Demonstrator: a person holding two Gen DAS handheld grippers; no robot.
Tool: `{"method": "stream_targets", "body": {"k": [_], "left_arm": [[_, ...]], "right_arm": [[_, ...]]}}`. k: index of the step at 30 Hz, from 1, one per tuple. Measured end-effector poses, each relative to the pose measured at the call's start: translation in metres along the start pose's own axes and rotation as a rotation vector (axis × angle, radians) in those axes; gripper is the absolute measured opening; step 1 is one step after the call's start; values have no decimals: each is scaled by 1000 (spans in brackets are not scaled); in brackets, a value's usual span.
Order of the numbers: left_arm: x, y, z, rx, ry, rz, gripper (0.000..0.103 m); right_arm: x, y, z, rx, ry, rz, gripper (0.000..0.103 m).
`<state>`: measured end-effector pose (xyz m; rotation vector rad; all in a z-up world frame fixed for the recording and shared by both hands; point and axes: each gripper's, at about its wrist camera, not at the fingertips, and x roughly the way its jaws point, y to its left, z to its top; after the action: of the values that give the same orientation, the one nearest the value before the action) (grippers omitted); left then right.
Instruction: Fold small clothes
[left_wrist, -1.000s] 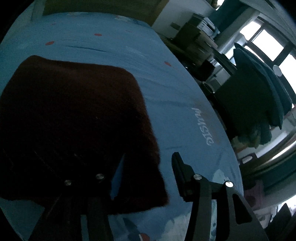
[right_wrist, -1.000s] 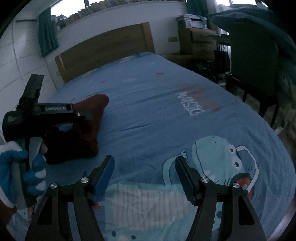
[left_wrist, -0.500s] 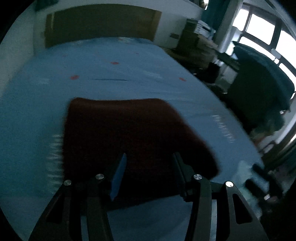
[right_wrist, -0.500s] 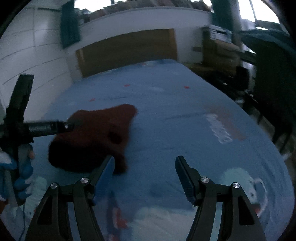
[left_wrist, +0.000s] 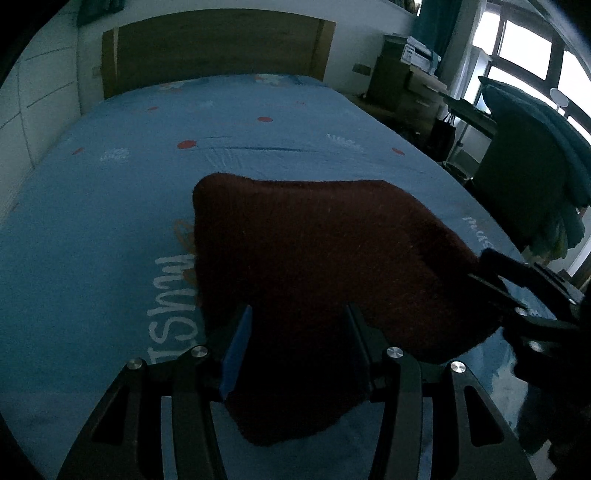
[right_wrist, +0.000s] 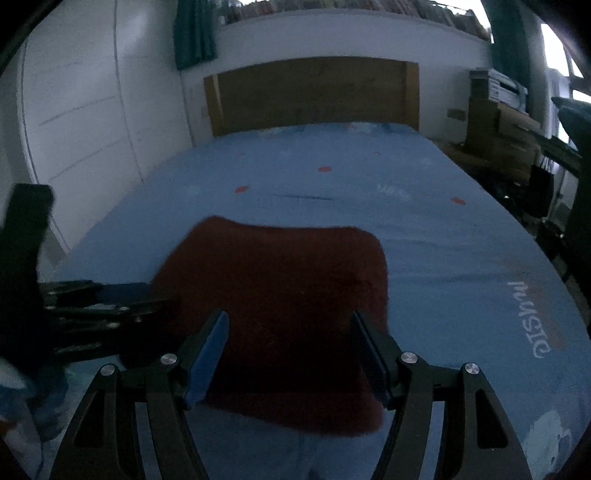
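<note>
A dark red knitted garment (left_wrist: 317, 258) lies flat on the blue printed bed sheet (left_wrist: 258, 147). My left gripper (left_wrist: 300, 343) hangs over its near edge, open, with the cloth lying below and between its fingers. The pads are not pressed on it. My right gripper (right_wrist: 290, 350) is open wider and hovers over the near edge of the garment (right_wrist: 273, 295). In the left wrist view the right gripper (left_wrist: 511, 291) shows at the garment's right corner. In the right wrist view the left gripper (right_wrist: 147, 299) reaches in at its left side.
A wooden headboard (right_wrist: 314, 96) closes the far end of the bed, with a white wall (right_wrist: 92, 122) along its left side. Right of the bed stand a dark chair draped with teal cloth (left_wrist: 535, 173), stacked boxes (left_wrist: 410, 88) and a bright window (left_wrist: 532, 48).
Both views have swung across the bed onto the red garment, which now sits centred under both pairs of fingers. The two grippers have come close together. Jaw widths look unchanged.
</note>
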<state>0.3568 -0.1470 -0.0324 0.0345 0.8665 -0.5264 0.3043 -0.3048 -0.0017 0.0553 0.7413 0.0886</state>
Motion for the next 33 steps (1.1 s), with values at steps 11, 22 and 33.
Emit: {"method": "stream_targets", "body": {"k": [11, 22, 33], "left_arm": [[6, -10, -8, 27, -19, 59, 45], [11, -13, -13, 65, -40, 93, 45], [14, -11, -13, 72, -56, 89, 46]], "right_arm": [[38, -10, -29, -45, 71, -28, 70], [34, -21, -42, -47, 74, -7, 70], [32, -21, -46, -41, 82, -6, 70]]}}
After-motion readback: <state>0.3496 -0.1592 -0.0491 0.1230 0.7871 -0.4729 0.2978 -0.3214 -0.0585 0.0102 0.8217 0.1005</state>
